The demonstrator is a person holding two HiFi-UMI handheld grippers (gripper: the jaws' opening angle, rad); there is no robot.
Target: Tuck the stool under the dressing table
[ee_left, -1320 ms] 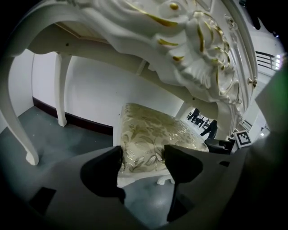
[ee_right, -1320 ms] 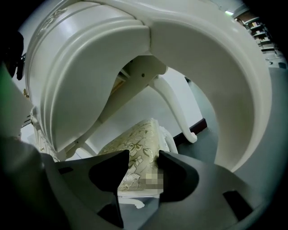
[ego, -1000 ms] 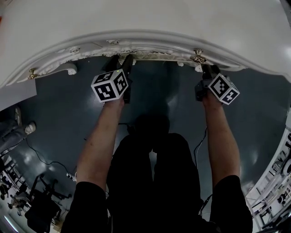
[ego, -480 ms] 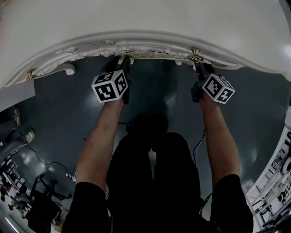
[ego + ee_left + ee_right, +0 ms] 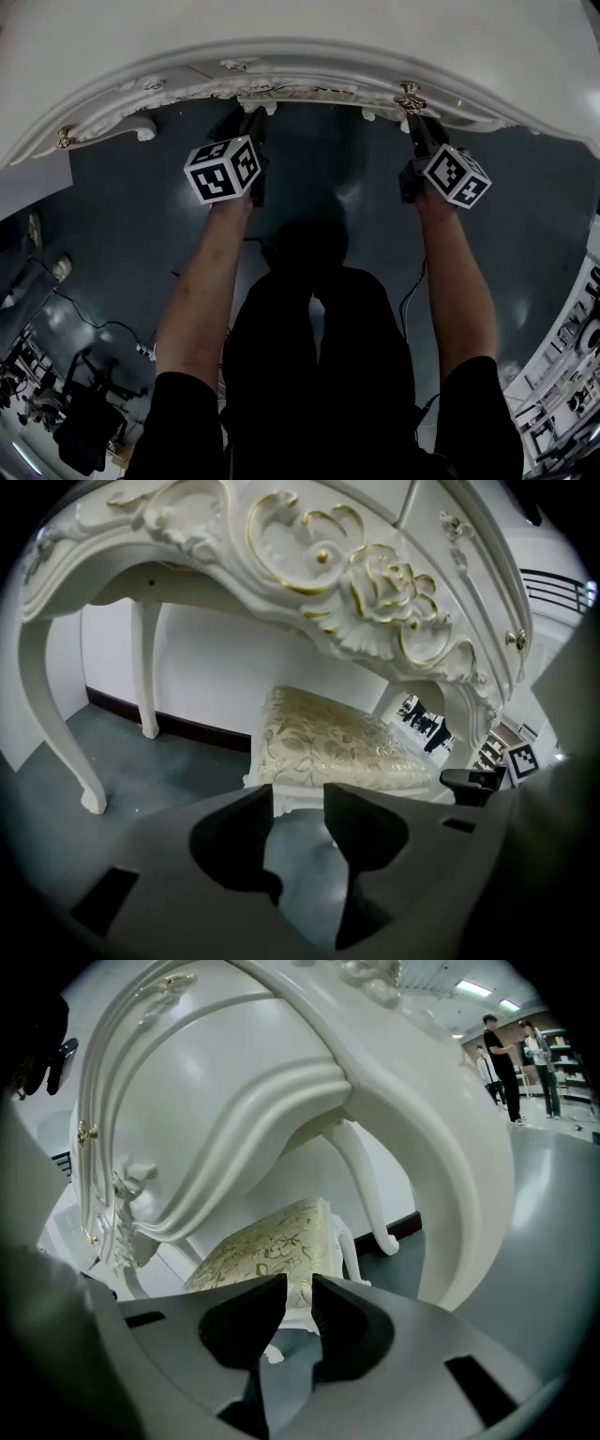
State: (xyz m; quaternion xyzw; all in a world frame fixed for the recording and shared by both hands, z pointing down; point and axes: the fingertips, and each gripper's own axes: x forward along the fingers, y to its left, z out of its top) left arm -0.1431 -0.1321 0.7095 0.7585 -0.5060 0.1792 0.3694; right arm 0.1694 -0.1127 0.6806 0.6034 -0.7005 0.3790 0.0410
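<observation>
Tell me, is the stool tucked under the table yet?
Nearly finished. Done: the stool already sits under the dressing table, between its legs. In hand: nothing. The left gripper and right gripper point at it, and their jaws have just been closing partway with nothing between them. Left: perhaps a small push deeper, then drawing the grippers back.

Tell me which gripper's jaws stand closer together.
The right gripper, with a narrow gap; the left gripper gapes wider. Both pairs have just been closing, with nothing between them.

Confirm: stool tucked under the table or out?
Tucked: the stool stands upright beneath the table, between its legs; head view shows none of it.
</observation>
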